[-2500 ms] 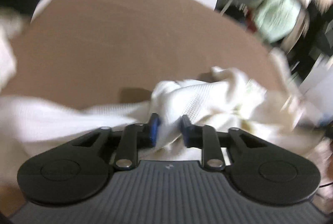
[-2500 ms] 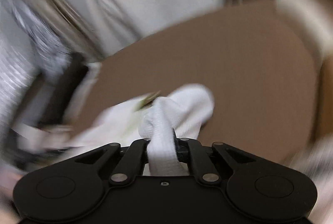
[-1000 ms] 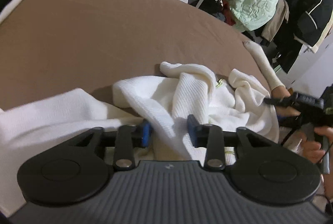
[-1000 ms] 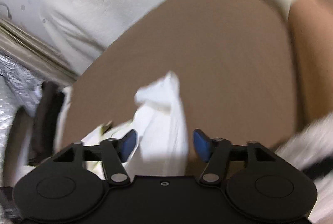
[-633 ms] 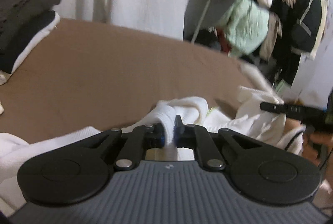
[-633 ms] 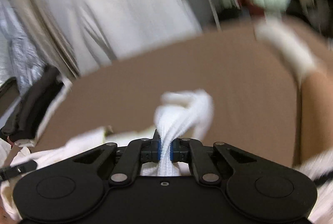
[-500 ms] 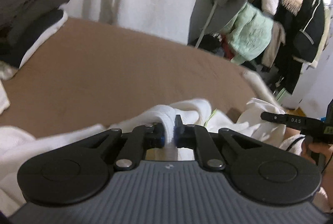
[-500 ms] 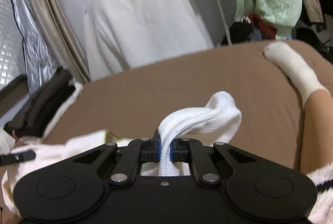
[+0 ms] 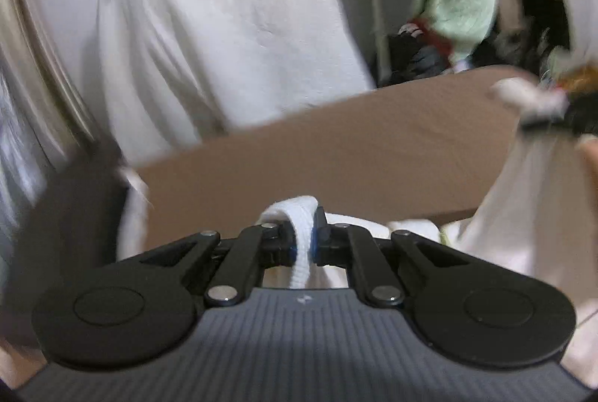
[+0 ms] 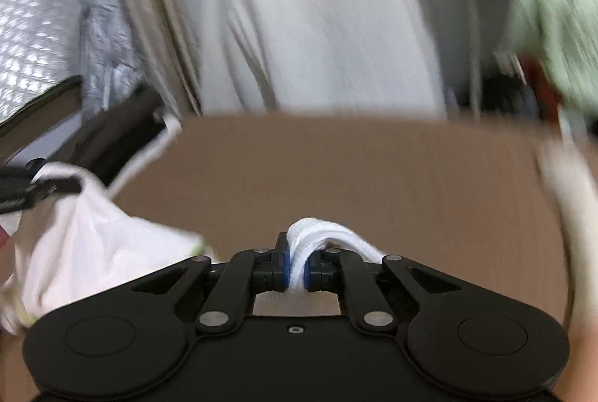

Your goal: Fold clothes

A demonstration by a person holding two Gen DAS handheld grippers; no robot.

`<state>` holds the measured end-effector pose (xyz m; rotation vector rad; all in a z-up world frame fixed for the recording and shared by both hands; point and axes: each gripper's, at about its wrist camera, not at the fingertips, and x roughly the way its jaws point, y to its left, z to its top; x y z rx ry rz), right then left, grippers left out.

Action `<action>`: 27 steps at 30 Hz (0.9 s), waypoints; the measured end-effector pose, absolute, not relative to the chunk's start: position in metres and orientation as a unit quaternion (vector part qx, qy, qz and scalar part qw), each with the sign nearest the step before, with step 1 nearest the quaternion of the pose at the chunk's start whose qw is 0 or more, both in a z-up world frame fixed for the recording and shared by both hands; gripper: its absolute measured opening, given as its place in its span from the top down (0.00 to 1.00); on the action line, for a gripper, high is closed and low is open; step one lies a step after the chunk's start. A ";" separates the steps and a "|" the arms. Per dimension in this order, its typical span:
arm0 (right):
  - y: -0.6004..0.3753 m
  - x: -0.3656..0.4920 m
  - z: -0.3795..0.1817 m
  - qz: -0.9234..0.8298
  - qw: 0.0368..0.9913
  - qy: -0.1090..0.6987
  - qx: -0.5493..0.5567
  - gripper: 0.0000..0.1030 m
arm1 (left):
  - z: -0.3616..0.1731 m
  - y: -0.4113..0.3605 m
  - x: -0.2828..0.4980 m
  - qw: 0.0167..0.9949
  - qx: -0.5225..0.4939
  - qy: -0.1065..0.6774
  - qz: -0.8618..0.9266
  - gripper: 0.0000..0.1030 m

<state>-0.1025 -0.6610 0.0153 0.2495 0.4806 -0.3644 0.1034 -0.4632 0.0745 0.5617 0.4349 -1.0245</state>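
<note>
A white knit garment [image 9: 304, 226] hangs between both grippers above the brown bed [image 9: 336, 155]. My left gripper [image 9: 304, 247] is shut on a ribbed fold of it. In the right wrist view my right gripper [image 10: 295, 269] is shut on another bunched edge of the white garment [image 10: 321, 234]. At the right edge of the left wrist view, the other gripper [image 9: 549, 120] pinches the cloth, which hangs down from it. At the left edge of the right wrist view, the left gripper's tip [image 10: 37, 189] holds the draped cloth [image 10: 93, 237]. Both views are blurred.
A pale cover [image 9: 224, 28] hangs behind the bed. Dark folded clothes [image 10: 119, 136] lie at the bed's far left. A mint green jacket [image 9: 459, 2] and dark garments hang at the right. A white-socked foot [image 10: 572, 185] rests on the brown bed [image 10: 355, 170] at the right.
Both grippers closed on the white garment and then rose with it. It has left the bed and now hangs between them. Both views tipped up toward the hanging cover.
</note>
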 end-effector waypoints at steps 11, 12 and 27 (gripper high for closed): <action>-0.721 -0.004 0.002 -0.312 0.913 0.233 0.119 0.43 | 0.041 -0.485 0.202 0.904 0.212 0.202 -0.310 0.21; -0.714 -0.014 -0.010 -0.296 0.915 0.244 0.128 0.43 | 0.022 -0.472 0.189 0.894 0.230 0.213 -0.320 0.21; -0.592 -0.134 -0.086 -0.133 0.903 0.260 0.315 0.42 | -0.067 -0.247 0.064 0.862 0.077 0.403 -0.296 0.16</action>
